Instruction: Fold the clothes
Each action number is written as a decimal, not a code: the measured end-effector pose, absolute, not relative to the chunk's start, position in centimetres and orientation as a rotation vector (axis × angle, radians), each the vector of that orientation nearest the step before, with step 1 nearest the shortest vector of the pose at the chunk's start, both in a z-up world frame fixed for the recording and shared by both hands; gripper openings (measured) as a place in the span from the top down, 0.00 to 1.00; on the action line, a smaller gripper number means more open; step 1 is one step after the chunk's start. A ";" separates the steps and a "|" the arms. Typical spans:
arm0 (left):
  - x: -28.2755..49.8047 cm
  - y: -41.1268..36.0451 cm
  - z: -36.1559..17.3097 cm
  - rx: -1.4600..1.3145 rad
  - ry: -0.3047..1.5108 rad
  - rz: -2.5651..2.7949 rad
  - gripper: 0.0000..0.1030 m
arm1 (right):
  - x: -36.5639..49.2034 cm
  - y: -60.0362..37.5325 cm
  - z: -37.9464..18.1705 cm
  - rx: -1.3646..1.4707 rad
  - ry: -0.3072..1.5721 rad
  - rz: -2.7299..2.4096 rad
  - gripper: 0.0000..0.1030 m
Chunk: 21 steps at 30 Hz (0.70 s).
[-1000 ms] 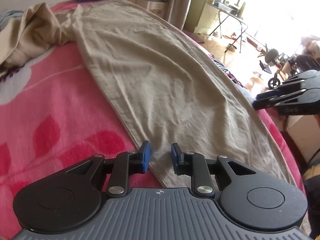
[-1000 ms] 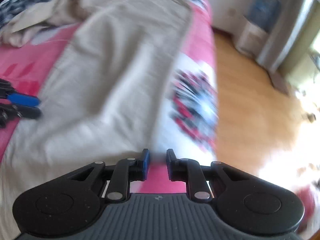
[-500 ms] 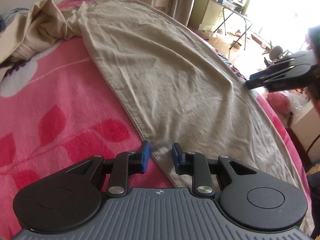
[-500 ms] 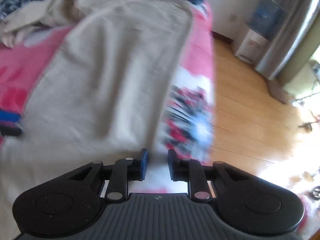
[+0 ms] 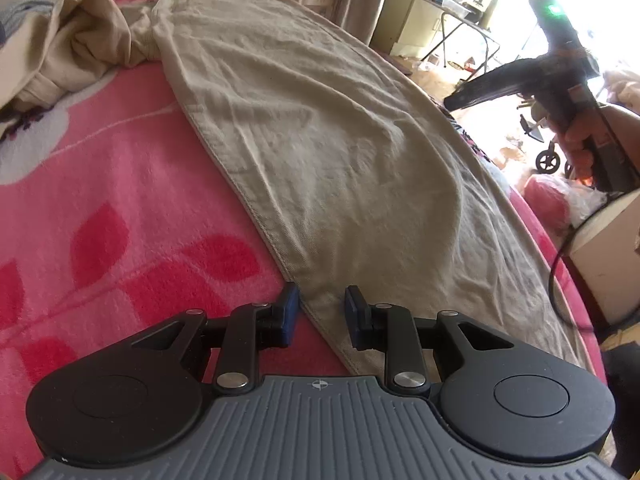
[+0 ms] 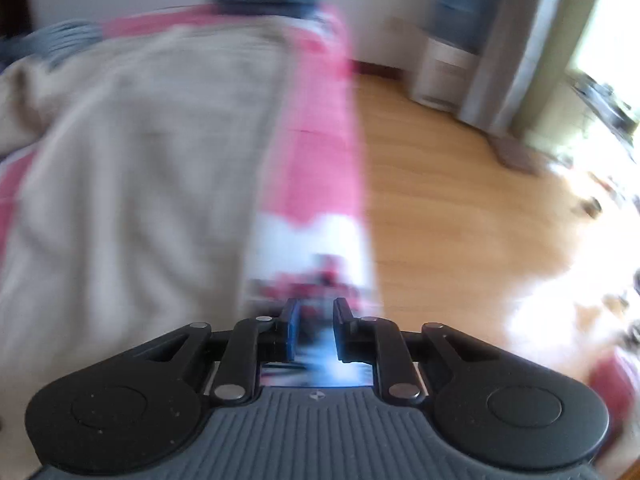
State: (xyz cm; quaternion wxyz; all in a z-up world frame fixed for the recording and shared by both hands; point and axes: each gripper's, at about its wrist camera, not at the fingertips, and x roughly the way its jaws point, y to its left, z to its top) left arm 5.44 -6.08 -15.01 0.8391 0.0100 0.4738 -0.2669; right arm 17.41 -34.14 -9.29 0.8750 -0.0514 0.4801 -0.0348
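My right gripper [image 6: 316, 330] is swinging out past the bed's right edge, its view now blurring over the wooden floor [image 6: 460, 208]; a second ago it was hovering over the cloth. My left gripper [image 5: 320, 312] is barely shifting, its jaws standing narrowly apart astride the near hem of the beige trousers [image 5: 320, 128], pads not pressing. The right jaws are also slightly apart, gripping nothing; they have just been narrowing a little. Reading: I am lining up on both hem corners; no fold begun. Counting: 1 spread trouser leg on the pink blanket [image 5: 100, 200], 1 bunched leg at far left, 2 grippers.
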 end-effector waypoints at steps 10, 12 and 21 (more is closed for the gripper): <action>5.5 -5.4 -15.0 -0.019 0.990 -0.584 0.75 | 15.7 -32.1 -10.1 -0.109 1.011 -0.014 0.82; 5.3 -5.2 -14.6 -0.017 0.975 -0.577 0.76 | 14.1 -32.9 -8.5 -0.172 0.999 -0.057 0.82; 4.0 -7.1 -14.7 0.050 0.990 -0.542 0.75 | 4.1 -23.8 -9.2 -0.404 0.994 0.463 0.83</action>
